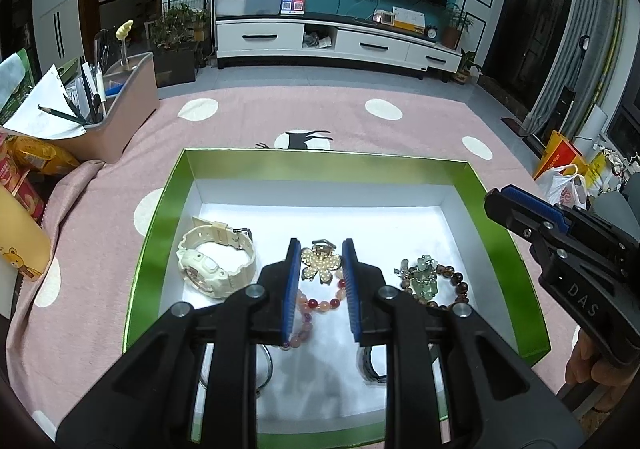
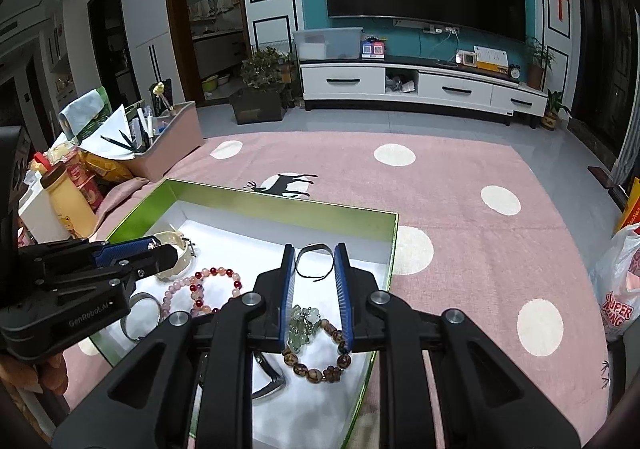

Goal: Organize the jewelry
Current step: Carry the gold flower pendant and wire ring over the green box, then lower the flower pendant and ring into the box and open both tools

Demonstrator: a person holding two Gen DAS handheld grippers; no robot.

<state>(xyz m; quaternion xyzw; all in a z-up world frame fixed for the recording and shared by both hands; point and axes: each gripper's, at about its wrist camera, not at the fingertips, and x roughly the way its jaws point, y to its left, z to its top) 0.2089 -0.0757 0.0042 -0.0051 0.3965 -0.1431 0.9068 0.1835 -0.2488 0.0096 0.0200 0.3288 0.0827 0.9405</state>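
Observation:
A green-walled box with a white floor holds the jewelry; it also shows in the right wrist view. In it lie a cream watch, a gold flower clip, a pink and red bead bracelet, a brown bead bracelet with a jade charm and a metal bangle. My left gripper is open above the flower clip and holds nothing. My right gripper is open above the brown bracelet, near a black cord loop.
The box sits on a pink dotted cloth. A pink pen holder, snack packs and a yellow bottle stand at the left. Plastic bags lie at the right. A TV cabinet stands far behind.

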